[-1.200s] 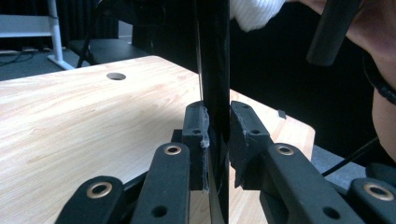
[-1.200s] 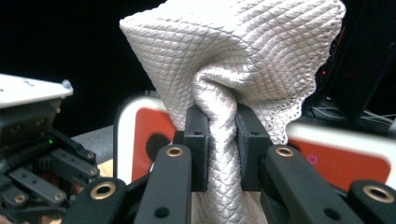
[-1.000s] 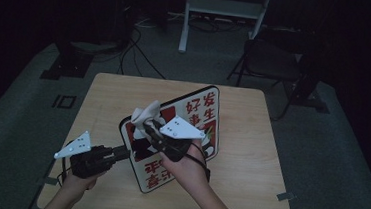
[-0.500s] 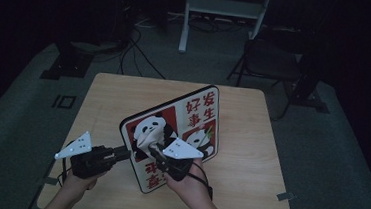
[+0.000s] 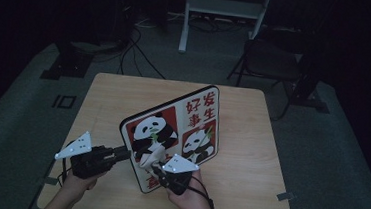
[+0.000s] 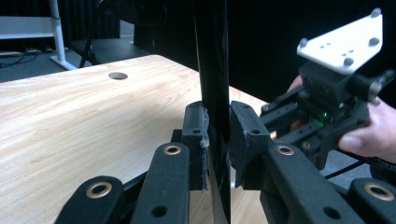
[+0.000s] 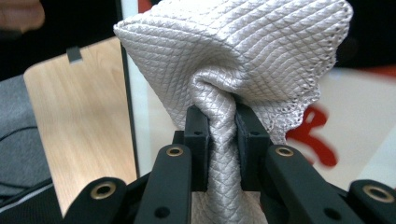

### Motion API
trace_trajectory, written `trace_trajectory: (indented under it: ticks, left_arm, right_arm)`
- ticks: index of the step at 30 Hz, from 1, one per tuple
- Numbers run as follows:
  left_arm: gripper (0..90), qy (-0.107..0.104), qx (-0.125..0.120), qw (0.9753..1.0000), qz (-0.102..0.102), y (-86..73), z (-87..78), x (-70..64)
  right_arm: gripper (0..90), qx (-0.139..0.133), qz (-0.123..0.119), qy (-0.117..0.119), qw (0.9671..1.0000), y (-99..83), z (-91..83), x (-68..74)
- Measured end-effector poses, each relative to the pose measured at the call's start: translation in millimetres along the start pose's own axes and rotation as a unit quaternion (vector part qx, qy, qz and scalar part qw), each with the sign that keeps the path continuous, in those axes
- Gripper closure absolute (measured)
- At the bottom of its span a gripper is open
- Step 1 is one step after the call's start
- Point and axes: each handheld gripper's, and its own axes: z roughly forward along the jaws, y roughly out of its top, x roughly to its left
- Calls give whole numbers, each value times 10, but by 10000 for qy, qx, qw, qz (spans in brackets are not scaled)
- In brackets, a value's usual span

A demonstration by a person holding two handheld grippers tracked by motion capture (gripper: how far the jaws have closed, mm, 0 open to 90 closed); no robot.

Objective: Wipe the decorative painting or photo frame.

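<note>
Black two-jaw left tool (image 5: 123, 153), right tool (image 5: 155, 169), brass-ringed screw holes, grey triangular plates

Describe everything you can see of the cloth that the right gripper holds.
The cloth is pale grey-white with a fine diamond weave and a stitched edge. It is bunched: a twisted neck is pinched between the jaws of the right gripper, and the rest fans out above them. In the high view it lies against the printed face of the panda board, low on it.
</note>
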Motion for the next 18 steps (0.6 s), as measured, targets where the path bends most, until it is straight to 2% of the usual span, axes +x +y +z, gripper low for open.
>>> trace_trajectory:
  ticks: [10, 18]
  left_arm:
    - [780, 1, -6, 10000, 13, 0, 2, 1]
    - [780, 3, -11, 10000, 4, 0, 3, 2]
  right_arm:
    - [777, 432, 57, 98, 9990, -235, 79, -5]
    - [777, 645, 124, 139, 9977, -353, 122, -18]
